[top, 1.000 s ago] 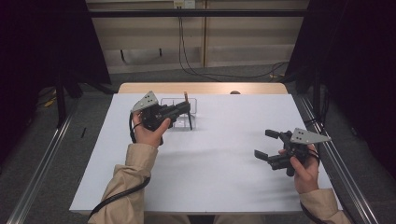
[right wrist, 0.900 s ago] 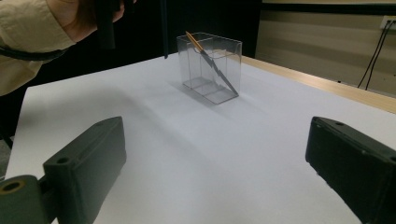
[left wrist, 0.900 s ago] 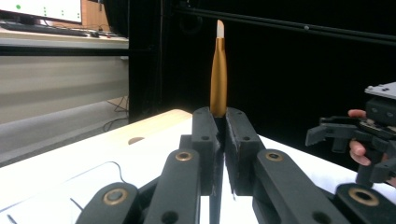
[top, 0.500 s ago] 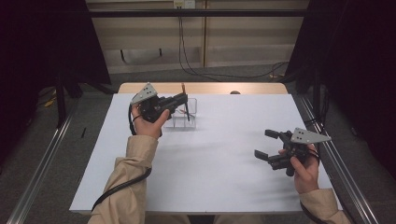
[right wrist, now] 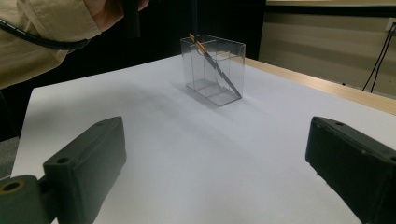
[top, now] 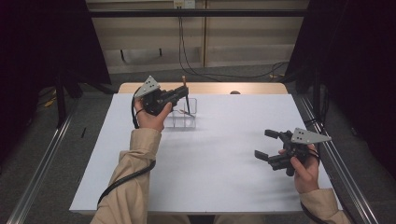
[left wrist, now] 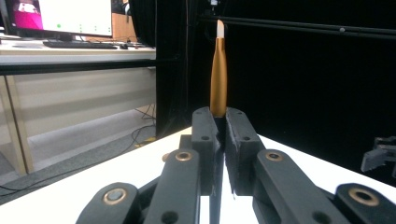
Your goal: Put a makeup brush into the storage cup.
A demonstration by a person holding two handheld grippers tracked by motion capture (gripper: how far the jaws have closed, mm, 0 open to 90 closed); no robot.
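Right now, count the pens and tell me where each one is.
2. One pen stands upright, clamped in the left gripper above the clear box; another pen leans slantwise inside that box. More could be hidden.

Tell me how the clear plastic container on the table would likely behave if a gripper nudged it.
The clear container looks thin-walled and nearly empty, holding one leaning pen, so it is probably light and would slide easily on the smooth white table. It stands taller than it is deep, so a push near its rim might tip it. A pen dropped from the left gripper could also jolt it.
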